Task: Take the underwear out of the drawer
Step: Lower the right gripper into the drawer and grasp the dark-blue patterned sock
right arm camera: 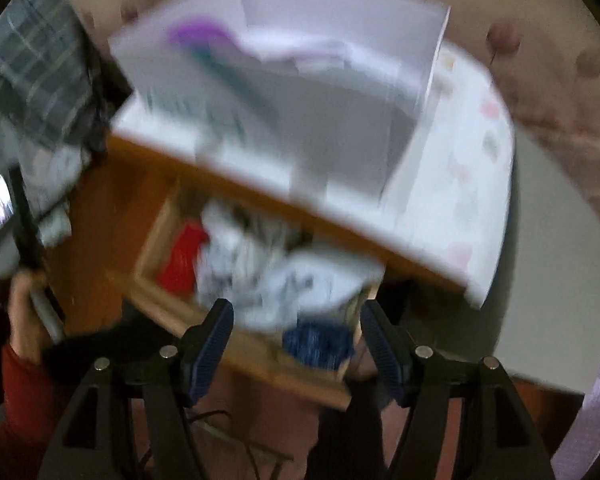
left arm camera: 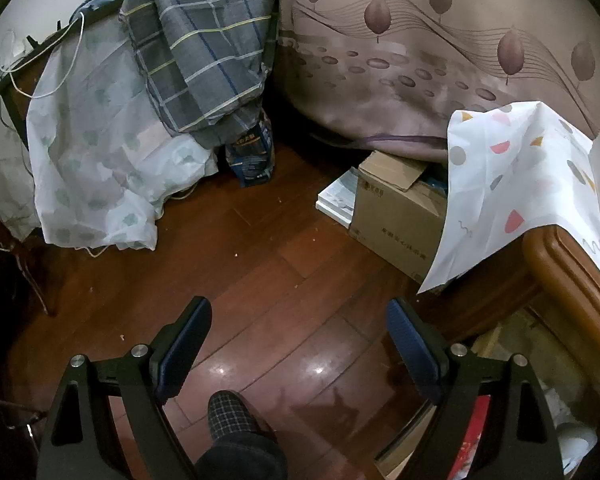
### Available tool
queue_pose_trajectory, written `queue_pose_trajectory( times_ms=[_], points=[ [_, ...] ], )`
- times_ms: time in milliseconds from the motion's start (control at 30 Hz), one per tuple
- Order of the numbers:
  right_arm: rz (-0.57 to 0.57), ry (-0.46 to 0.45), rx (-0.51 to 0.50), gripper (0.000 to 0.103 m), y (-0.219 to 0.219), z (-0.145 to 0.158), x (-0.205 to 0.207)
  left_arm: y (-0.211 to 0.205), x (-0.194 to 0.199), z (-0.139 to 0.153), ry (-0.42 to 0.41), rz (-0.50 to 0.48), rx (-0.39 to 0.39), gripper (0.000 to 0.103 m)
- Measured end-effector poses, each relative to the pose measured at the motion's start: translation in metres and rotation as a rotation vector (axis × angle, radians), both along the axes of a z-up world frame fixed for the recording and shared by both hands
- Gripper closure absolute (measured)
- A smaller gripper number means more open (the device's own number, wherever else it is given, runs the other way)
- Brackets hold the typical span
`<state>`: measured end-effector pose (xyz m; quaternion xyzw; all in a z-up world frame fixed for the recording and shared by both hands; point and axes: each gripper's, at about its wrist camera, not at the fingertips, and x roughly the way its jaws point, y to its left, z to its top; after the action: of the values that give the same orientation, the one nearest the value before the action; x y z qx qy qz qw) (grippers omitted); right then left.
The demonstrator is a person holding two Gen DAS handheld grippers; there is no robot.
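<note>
The wooden bedside cabinet (right arm camera: 260, 200), topped with a white patterned cloth, is seen by the right wrist camera from above, though heavily blurred. Its light-wood drawer (right arm camera: 172, 216) is pulled out toward six o'clock, so that its contents can be reached from above. A jumble of white and grey patterned garments (right arm camera: 260, 264) fills the middle of the drawer, with a red fabric item (right arm camera: 182, 260) at nine o'clock of it and a dark blue knitted piece (right arm camera: 316, 342) at five o'clock; which of these is the underwear cannot be told through the blur. The right gripper (right arm camera: 296, 344) is held just above the drawer's near edge with its jaws spread wide and nothing between them, probably in readiness for a descent onto the pile. The left gripper (left arm camera: 300, 348) is held aside over the reddish wooden floor (left arm camera: 260, 264), jaws likewise spread and empty, presumably kept clear of the drawer. A checked slipper (left arm camera: 232, 412) is seen between its fingers at six o'clock.
</note>
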<state>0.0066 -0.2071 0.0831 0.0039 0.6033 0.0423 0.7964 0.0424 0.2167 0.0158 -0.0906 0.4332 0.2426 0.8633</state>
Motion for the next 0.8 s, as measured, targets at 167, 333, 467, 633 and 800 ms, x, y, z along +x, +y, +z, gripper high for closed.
queue_pose_trajectory(
  times_ms=[167,333,467,633,800],
  points=[
    [0.030,0.185,-0.007,0.035,0.006,-0.081,0.007,0.000,0.000,-0.003,0.014,-0.010,0.007,0.016],
    [0.065,0.303,-0.038,0.035,0.016,-0.135,0.024,-0.004,0.002,-0.003,0.017,-0.024,0.018,0.016],
    [0.026,0.375,-0.029,0.035,0.013,-0.168,0.039,-0.010,0.006,-0.006,0.026,-0.040,0.025,0.016],
    [-0.002,0.444,-0.030,0.035,0.009,-0.194,0.048,-0.016,0.008,-0.007,0.033,-0.063,0.033,0.016],
    [0.005,0.494,-0.098,0.035,0.006,-0.220,0.047,-0.018,0.009,-0.008,0.039,-0.069,0.033,0.016]
  ],
)
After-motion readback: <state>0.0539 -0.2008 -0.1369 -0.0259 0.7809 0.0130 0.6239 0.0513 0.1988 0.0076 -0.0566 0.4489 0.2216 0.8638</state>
